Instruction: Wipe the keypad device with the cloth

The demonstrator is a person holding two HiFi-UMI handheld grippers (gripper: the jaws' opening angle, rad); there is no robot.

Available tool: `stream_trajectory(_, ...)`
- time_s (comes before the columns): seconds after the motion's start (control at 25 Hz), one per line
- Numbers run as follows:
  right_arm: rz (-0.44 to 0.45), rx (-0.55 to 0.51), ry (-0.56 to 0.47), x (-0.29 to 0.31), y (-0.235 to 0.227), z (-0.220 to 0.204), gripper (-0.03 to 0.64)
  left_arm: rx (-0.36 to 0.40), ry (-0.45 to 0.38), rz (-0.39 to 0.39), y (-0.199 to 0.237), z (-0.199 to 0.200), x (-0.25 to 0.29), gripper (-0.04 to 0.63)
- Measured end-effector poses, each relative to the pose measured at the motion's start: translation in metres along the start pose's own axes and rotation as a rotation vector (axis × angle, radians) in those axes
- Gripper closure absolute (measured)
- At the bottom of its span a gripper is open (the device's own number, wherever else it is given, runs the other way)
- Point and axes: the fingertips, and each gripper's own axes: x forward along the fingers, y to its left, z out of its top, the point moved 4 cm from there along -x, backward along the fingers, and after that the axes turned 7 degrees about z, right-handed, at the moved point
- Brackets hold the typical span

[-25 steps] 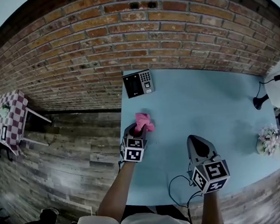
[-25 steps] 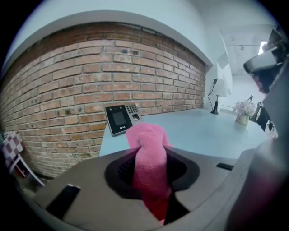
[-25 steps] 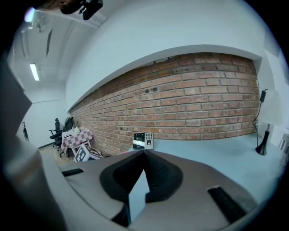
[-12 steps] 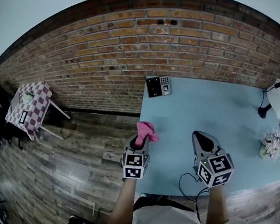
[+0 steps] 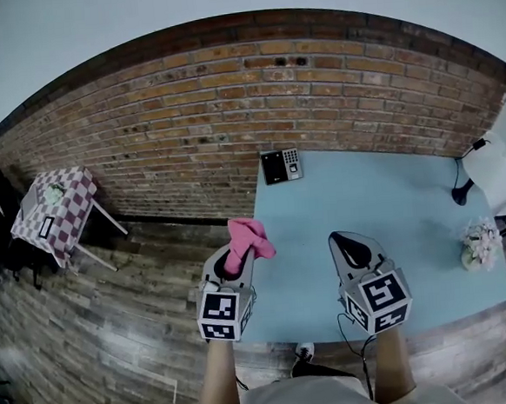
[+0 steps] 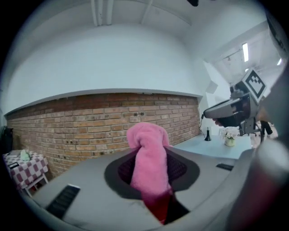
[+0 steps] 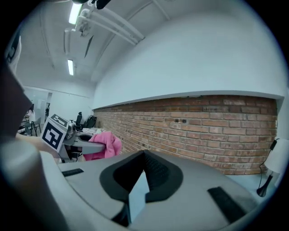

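The black keypad device (image 5: pixel 281 165) lies at the far left corner of the light blue table (image 5: pixel 385 221), against the brick wall. My left gripper (image 5: pixel 239 254) is shut on a pink cloth (image 5: pixel 247 237), held in the air over the table's left edge, well short of the device. In the left gripper view the cloth (image 6: pixel 149 155) stands bunched up between the jaws of that gripper (image 6: pixel 151 169). My right gripper (image 5: pixel 347 242) is shut and holds nothing, over the table's front part. In the right gripper view its jaws meet at the tip of the right gripper (image 7: pixel 143 155), and the cloth (image 7: pixel 104 144) shows at the left.
A small flower pot (image 5: pixel 476 247) and a black stand (image 5: pixel 460 193) sit at the table's right side. A cable (image 5: pixel 344 336) hangs by the front edge. A checkered side table (image 5: pixel 53 212) stands on the wooden floor at the left. The brick wall (image 5: pixel 228 111) backs the table.
The head view has swung and lifted. Both grippers have come back toward the table's front edge and risen; the left one still holds the cloth, now over the table's left edge.
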Motion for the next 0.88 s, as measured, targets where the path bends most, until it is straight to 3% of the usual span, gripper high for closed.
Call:
stream_trajectory(0.32, 0.000, 0.020, -0.087, -0.053, 0.045, 0.032, 0.612, 0.024, -0.116, -0.030, -0.015, 0.047, -0.078, 0.459)
stream_trajectory(0.88, -0.016, -0.036, -0.093, -0.143, 0.111, 0.041, 0.612, 0.034, -0.155, -0.001, -0.042, 0.054, -0.197, 0.459)
